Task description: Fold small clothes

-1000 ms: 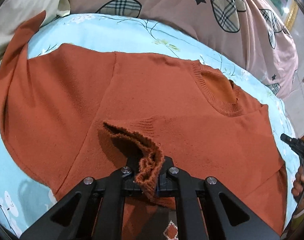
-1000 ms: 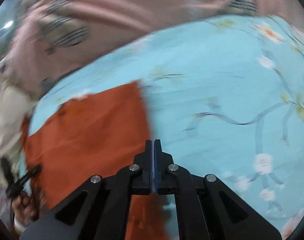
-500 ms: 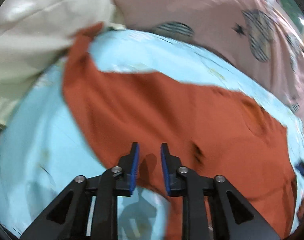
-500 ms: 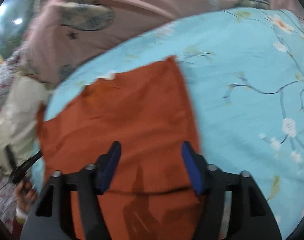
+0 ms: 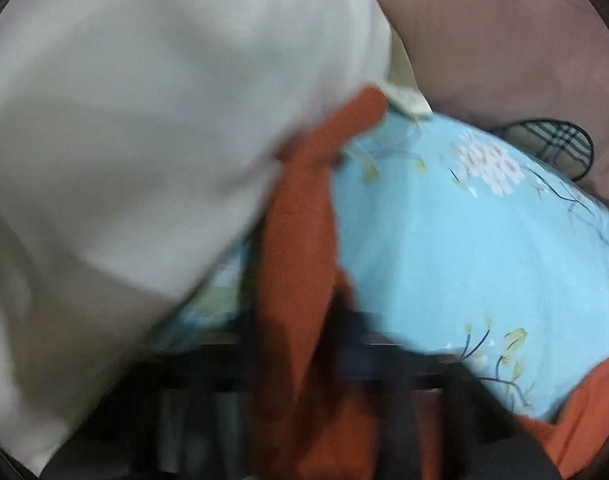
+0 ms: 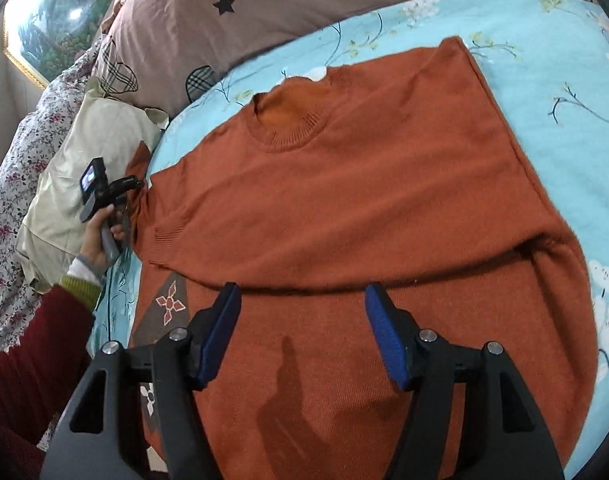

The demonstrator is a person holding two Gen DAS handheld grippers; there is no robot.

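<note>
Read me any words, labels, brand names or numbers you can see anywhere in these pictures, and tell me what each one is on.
None: no readable text in either view.
The brown patch on the orange sweater bears a flower motif, not letters.
The small lit screen on the left gripper is too small to read.

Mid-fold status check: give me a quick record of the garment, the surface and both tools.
garment: orange sweater, spread out, neckline on the far side in the right wrist view
surface: light blue floral bedsheet
left tool: has just been closing; sleeve between its jaws, apparently gripped, beside the cream pillow
right tool: open, has just been opening, nothing between its jaws, over the sweater's lower body
fold: a folded layer lies across the body, its edge just beyond the right tool
</note>
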